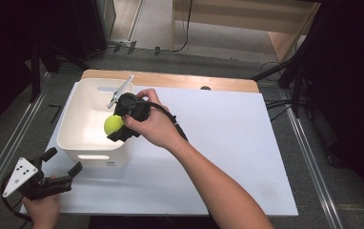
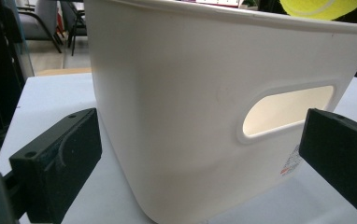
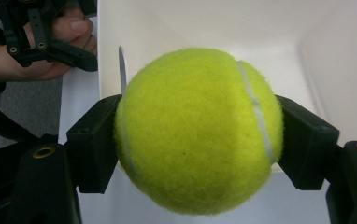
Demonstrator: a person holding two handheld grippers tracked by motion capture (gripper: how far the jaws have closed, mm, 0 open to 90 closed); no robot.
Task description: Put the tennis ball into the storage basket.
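Observation:
A yellow-green tennis ball (image 1: 113,124) (image 3: 197,130) is clamped between the two black jaws of my right gripper (image 1: 116,125) (image 3: 197,133), which hangs over the near right rim of a white plastic bin (image 1: 82,121). The ball's top peeks above the bin's rim in the left gripper view (image 2: 321,8). My left gripper (image 1: 62,162) (image 2: 200,154) rests on the table at the front left, jaws spread wide and nothing between them, facing the bin's wall (image 2: 181,93) and its handle slot (image 2: 286,109).
The bin stands on a white sheet (image 1: 227,143) covering a wooden table (image 1: 170,78). A grey plate (image 1: 120,90) sticks up from the right gripper. Beyond the table edges lie grey floor, metal rails (image 1: 8,143) and cables (image 1: 278,102).

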